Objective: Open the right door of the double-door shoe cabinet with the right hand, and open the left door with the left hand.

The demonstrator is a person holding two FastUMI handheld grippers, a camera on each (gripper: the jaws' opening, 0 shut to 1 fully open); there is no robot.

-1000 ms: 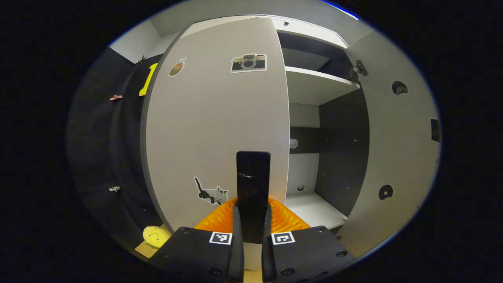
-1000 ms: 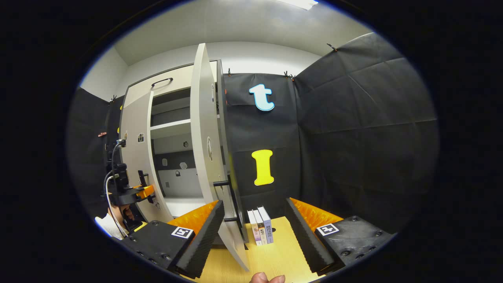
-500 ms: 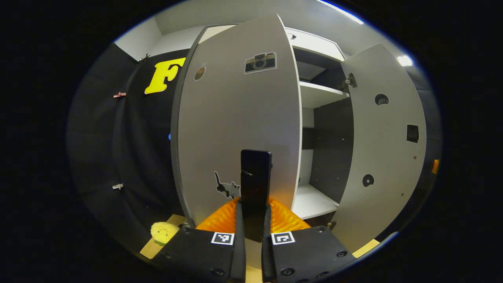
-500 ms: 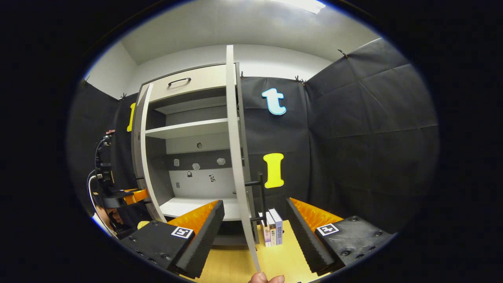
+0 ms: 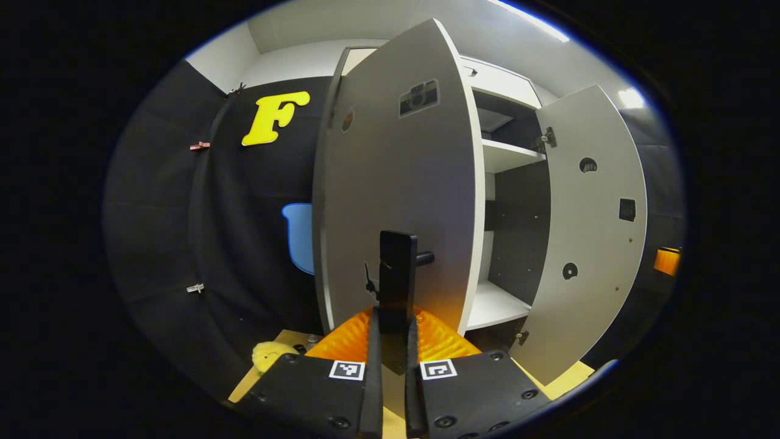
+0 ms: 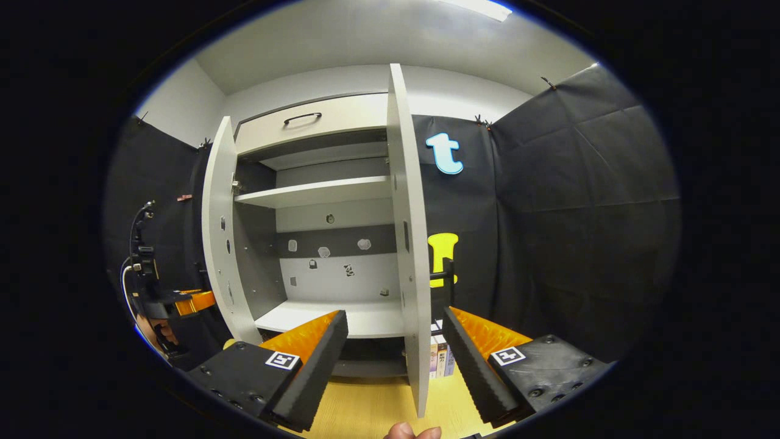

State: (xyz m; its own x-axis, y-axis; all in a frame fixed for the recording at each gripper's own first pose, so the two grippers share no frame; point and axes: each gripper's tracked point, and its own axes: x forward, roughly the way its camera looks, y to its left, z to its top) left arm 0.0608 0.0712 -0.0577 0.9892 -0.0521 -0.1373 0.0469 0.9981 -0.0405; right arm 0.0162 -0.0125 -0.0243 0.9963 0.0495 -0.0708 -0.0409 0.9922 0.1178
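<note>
At the bottom of my right gripper view the wooden table carries the shoe cabinet and some upright books beside it.

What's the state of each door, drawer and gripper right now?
left door: swung wide open, held by its handle
right door: open, edge-on between the right gripper's fingers, not gripped
top drawer: closed
left gripper: shut on the handle
right gripper: open
cabinet shelves: bare, nothing stored on them
books: upright on the floor beside the cabinet
</note>
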